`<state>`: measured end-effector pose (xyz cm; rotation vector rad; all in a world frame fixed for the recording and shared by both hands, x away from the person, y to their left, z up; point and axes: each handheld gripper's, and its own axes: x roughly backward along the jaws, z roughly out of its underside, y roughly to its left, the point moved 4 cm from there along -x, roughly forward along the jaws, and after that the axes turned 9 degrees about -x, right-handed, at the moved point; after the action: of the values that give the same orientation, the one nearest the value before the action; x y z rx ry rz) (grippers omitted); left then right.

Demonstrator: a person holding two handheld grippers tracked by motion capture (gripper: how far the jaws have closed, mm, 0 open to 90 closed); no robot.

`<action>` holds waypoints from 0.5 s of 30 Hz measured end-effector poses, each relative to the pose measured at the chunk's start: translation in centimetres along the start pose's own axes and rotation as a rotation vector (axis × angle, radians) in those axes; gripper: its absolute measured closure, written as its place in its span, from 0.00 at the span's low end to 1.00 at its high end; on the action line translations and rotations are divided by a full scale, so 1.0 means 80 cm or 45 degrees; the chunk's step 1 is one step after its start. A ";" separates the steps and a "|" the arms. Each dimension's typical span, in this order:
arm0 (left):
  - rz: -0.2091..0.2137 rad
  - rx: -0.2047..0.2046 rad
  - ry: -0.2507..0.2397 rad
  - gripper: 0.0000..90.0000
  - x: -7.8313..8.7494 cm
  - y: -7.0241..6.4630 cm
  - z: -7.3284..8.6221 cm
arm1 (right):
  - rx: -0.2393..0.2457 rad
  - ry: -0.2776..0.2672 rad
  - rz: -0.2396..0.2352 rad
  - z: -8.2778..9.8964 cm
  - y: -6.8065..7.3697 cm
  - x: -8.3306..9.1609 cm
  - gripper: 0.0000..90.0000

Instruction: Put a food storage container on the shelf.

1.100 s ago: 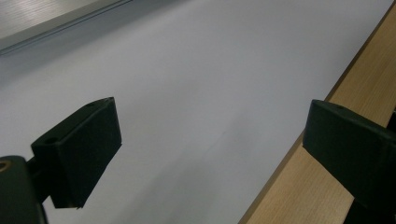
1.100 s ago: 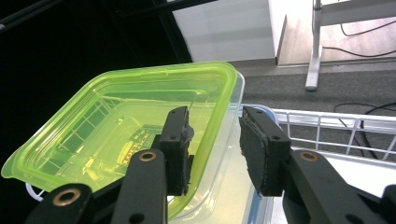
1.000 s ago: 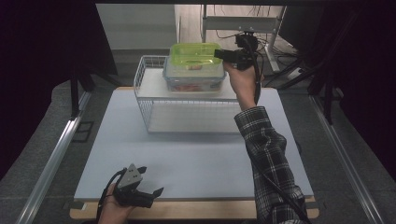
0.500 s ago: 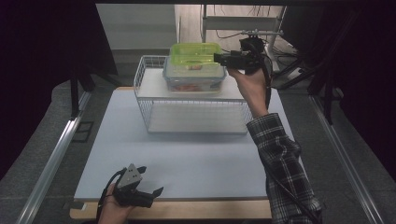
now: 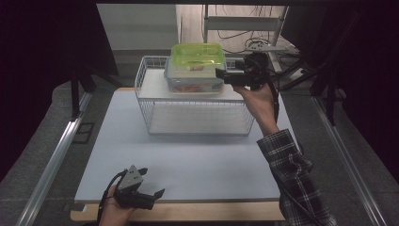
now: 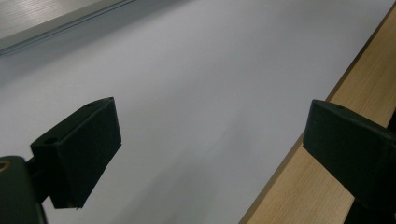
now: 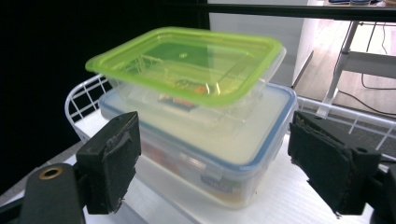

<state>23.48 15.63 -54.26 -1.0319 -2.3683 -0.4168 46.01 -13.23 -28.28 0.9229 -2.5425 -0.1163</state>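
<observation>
A: Count?
B: Two plastic boxes: one green-lidded box [image 5: 197, 55], one blue-rimmed box [image 5: 193, 81].
A: Baskets?
B: One wire basket [image 5: 197, 117].
A: Tools?
B: Two: left hand-held gripper [image 5: 151, 192], right hand-held gripper [image 5: 219, 75].
A: Surfaces?
B: One tabletop [image 5: 188, 165].

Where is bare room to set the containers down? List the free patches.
Free: the white table mat between the white wire rack and the left gripper; the rack's lower shelf. Crowded: the rack top, where the green-lidded clear container sits on the blue-rimmed clear container, right gripper beside them.
</observation>
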 end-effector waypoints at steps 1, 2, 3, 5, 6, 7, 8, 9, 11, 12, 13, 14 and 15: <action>0.000 -0.001 0.000 0.05 0.000 0.000 0.000 | 0.009 0.000 0.005 0.003 0.000 0.001 0.19; 0.000 -0.001 0.000 0.05 0.000 0.000 0.000 | 0.014 0.004 0.003 0.006 0.000 0.001 0.18; 0.002 0.000 -0.001 0.05 0.000 0.000 0.000 | 0.014 0.008 -0.001 0.009 0.000 0.002 0.18; 0.003 0.003 -0.004 0.05 0.000 0.000 0.000 | 0.017 0.011 -0.009 0.015 0.000 0.003 0.17; 0.003 0.003 -0.005 0.05 0.000 0.000 0.000 | 0.022 0.013 -0.014 0.018 0.000 0.004 0.16; 0.005 0.005 -0.006 0.05 0.000 0.000 0.000 | 0.021 0.013 -0.018 0.020 0.000 0.005 0.16; 0.004 0.006 -0.008 0.05 0.000 0.000 0.000 | 0.022 0.012 -0.020 0.023 0.000 0.005 0.15; 0.005 0.008 -0.011 0.05 0.000 0.000 0.000 | 0.025 0.015 -0.022 0.026 0.000 0.006 0.15; 0.007 0.010 -0.014 0.05 0.000 0.000 0.000 | 0.020 0.015 -0.027 0.031 -0.001 0.008 0.14; 0.013 0.012 -0.013 0.05 0.000 0.000 0.000 | 0.014 0.014 -0.032 0.033 -0.001 0.008 0.13; 0.020 0.016 -0.013 0.05 0.000 0.001 0.000 | 0.012 0.015 -0.038 0.036 -0.002 0.009 0.13; 0.021 0.016 -0.011 0.05 -0.001 0.001 0.000 | 0.013 0.018 -0.043 0.039 -0.002 0.009 0.12; 0.019 0.015 -0.009 0.05 -0.001 0.001 0.000 | 0.015 0.023 -0.046 0.041 -0.003 0.010 0.12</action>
<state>23.54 15.65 -54.32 -1.0467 -2.3648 -0.3939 44.20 -14.11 -31.02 0.9699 -2.5136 -0.1035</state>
